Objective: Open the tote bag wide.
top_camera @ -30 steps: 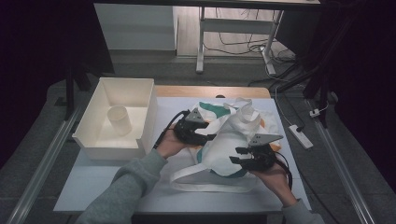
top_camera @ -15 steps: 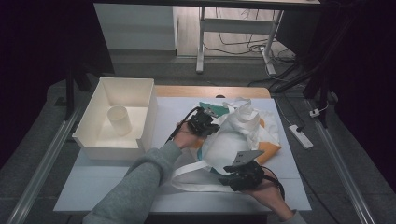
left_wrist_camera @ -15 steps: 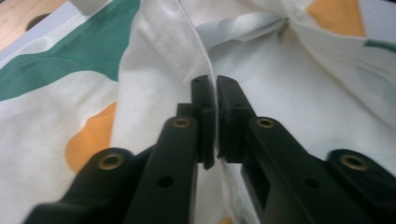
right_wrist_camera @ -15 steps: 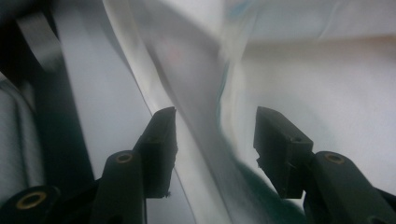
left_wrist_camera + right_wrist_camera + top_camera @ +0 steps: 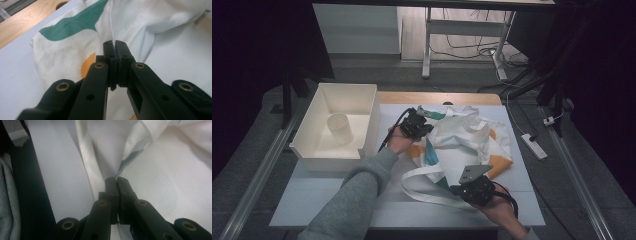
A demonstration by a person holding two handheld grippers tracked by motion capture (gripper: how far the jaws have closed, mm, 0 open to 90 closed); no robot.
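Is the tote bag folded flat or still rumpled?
Rumpled: the tote bag lies bunched on the table, handles loose, both grippers pinching its cloth.

Free room and obstacles around two hand-held grippers working a cloth bag on a table.

The left gripper, clamped on a fold of the white tote bag, has the tall wall of a white bin just beside it on its outer side, and a white cup stands inside that bin. Bare table lies open behind it. The right gripper, pinched on the bag's near edge, has the bag's looped strap lying just beside it, with bare table beyond that. A power strip lies well apart, off the table's far side.
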